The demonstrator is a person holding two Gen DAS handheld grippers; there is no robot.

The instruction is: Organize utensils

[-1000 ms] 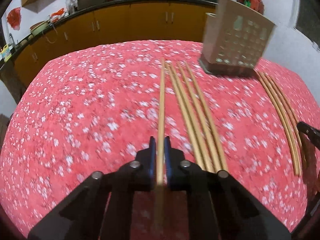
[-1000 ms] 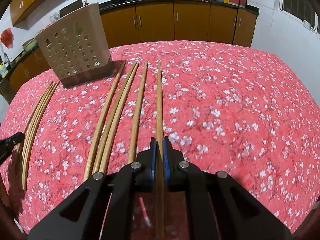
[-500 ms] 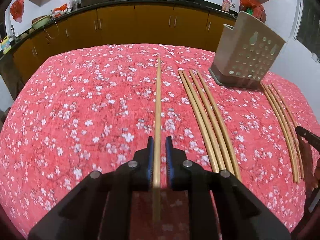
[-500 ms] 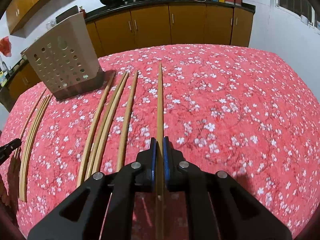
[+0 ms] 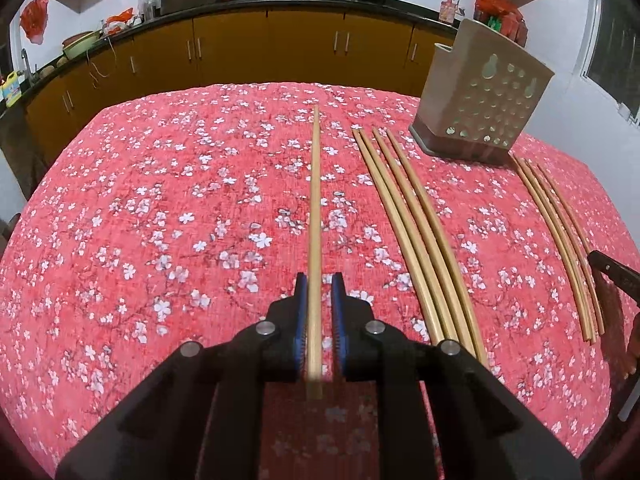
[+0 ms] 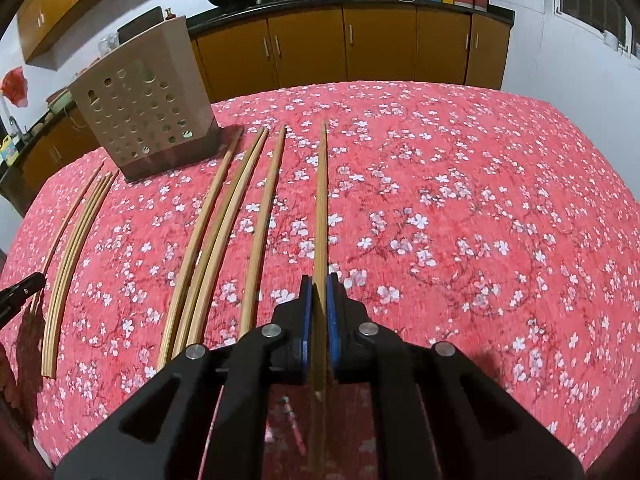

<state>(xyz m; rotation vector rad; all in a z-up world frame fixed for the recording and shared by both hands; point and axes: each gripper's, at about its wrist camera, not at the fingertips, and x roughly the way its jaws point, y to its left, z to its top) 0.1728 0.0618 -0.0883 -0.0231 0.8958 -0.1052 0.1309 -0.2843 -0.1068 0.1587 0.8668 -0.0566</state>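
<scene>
You are carrying one chopstick [image 5: 315,216] in the left hand-held gripper [image 5: 320,300], loosely pinched, and another chopstick [image 6: 321,208] clamped in the right hand-held gripper [image 6: 319,300]; next, aim both into the perforated holder [image 5: 482,110] ahead-right of the left.

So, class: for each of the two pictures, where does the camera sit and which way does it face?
Left wrist: on the left hand-held gripper, looking along its chopstick; the holder stands right.
Right wrist: on the right hand-held gripper, along its chopstick; the holder stands left.
Shared: the holder and the floral tablecloth.
</scene>
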